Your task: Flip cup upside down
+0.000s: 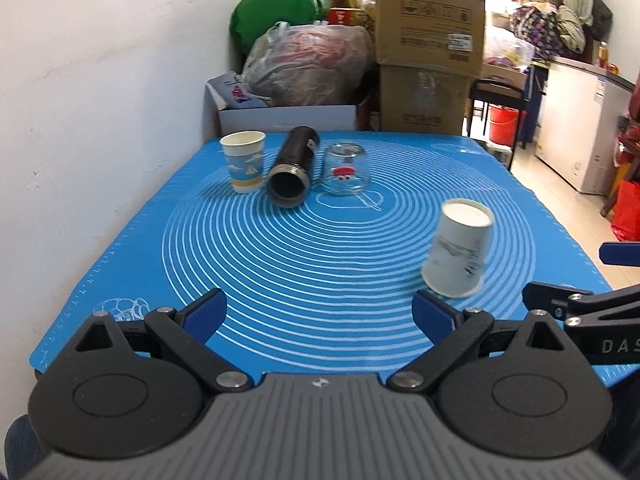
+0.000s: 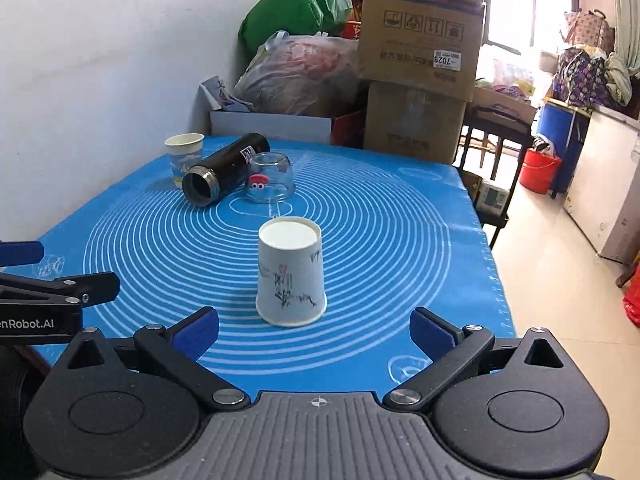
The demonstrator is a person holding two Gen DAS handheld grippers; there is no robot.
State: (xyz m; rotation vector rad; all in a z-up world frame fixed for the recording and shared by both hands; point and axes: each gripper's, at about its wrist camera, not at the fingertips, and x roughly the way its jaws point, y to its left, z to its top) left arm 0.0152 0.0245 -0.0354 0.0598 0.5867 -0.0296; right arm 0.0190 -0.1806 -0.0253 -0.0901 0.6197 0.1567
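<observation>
A white paper cup (image 2: 291, 276) with ink drawings stands upside down on the blue mat (image 2: 380, 240), just ahead of my right gripper (image 2: 314, 330), which is open and empty. In the left wrist view the same cup (image 1: 460, 254) stands front right, beside my open, empty left gripper (image 1: 320, 314). A second paper cup (image 1: 244, 162) with a blue print stands upright at the far left. A clear glass (image 1: 345, 168) stands upside down and a black flask (image 1: 294, 166) lies on its side between them.
The wall runs along the left side of the table. Cardboard boxes (image 2: 420, 60), plastic bags (image 2: 304, 76) and a white box stand behind the far edge. The table's right edge drops to the floor, with a red bucket (image 2: 538, 170) beyond.
</observation>
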